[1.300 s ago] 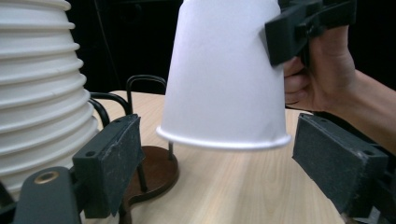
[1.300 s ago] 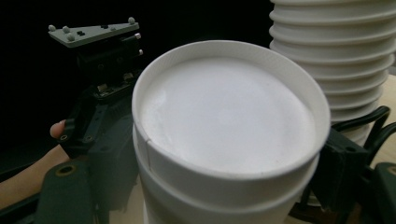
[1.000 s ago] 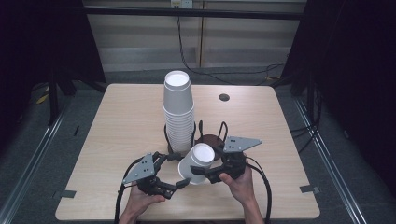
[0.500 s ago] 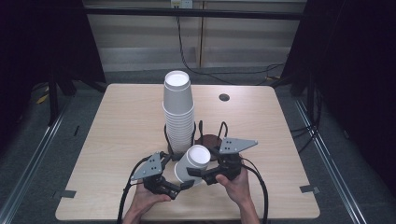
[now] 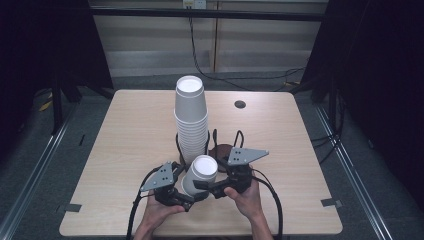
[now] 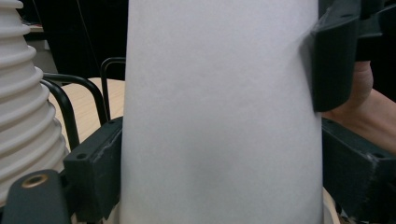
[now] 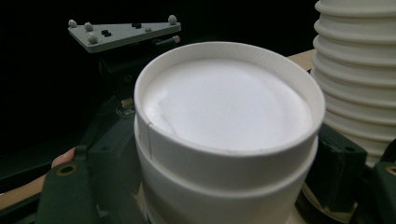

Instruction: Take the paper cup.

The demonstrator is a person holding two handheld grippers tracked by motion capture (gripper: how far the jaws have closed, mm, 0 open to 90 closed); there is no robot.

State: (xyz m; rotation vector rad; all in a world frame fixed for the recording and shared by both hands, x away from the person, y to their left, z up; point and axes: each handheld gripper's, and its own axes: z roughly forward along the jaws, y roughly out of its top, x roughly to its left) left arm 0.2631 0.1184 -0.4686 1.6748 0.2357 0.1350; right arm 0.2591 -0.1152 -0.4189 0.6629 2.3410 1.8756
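Note:
A white paper cup (image 5: 200, 172), bottom up and tilted, hangs just above the table's front edge between both grippers. In the right gripper view its base (image 7: 226, 100) rises out of a second white rim (image 7: 224, 191) below, like two nested cups. My right gripper (image 5: 205, 185) (image 7: 224, 163) is shut on this cup, one jaw on each side. My left gripper (image 5: 192, 196) (image 6: 219, 163) has just been closing; its jaws touch both sides of the cup wall (image 6: 219, 93). The right gripper's jaw presses the wall higher up.
A tall stack of upside-down white cups (image 5: 190, 117) stands mid-table in a black wire holder (image 5: 211, 140) on a brown base (image 5: 223, 150), close behind the held cup. A dark round grommet (image 5: 240, 104) sits at the far right. Bare tabletop (image 5: 130, 135) lies left.
The held cup has shifted a little to the left and tilted. The left gripper has come in against its wall. The right hand has barely moved.

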